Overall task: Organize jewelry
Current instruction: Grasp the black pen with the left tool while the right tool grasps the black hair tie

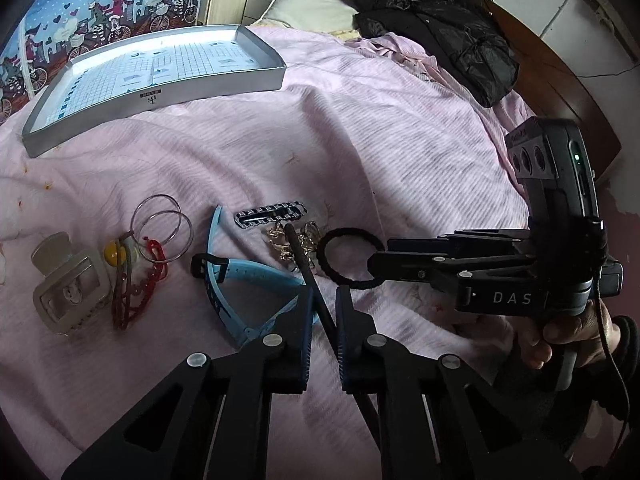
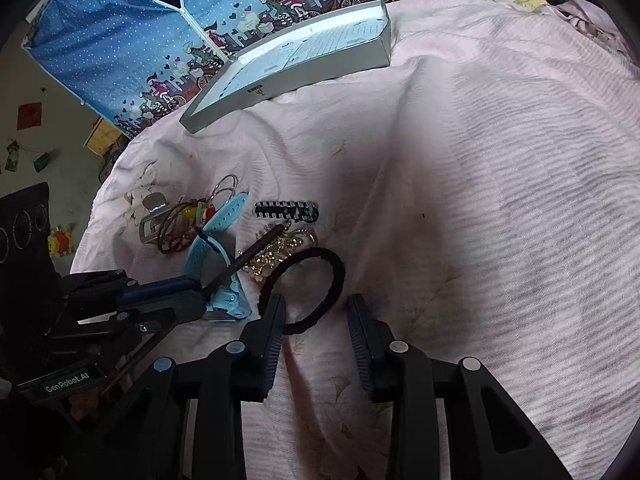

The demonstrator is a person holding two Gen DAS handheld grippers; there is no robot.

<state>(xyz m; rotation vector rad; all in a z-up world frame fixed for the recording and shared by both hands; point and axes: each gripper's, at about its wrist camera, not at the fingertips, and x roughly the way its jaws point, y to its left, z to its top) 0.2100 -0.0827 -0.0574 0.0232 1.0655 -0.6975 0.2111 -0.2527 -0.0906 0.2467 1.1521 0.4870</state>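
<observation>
Jewelry lies on a pink bedspread (image 1: 360,128). My left gripper (image 1: 325,294) is shut on a thin black hair stick (image 1: 298,252) whose tip rests by a gold ornament (image 1: 308,236) and a striped hair clip (image 1: 272,214). A blue watch strap (image 1: 248,276) lies just left of it. My right gripper (image 2: 316,304) is open at a black hair tie (image 2: 304,276), with the near part of the band between its fingers. In the left wrist view the right gripper (image 1: 380,258) touches the hair tie (image 1: 352,256) from the right. A silver tray (image 1: 208,88) sits farther back.
Hoop earrings (image 1: 160,220), a red chain (image 1: 140,288) and a clear claw clip (image 1: 68,288) lie at the left. A black jacket (image 1: 440,28) and a pillow (image 1: 312,4) lie beyond. A blue fabric wardrobe (image 2: 120,40) stands past the bed's edge.
</observation>
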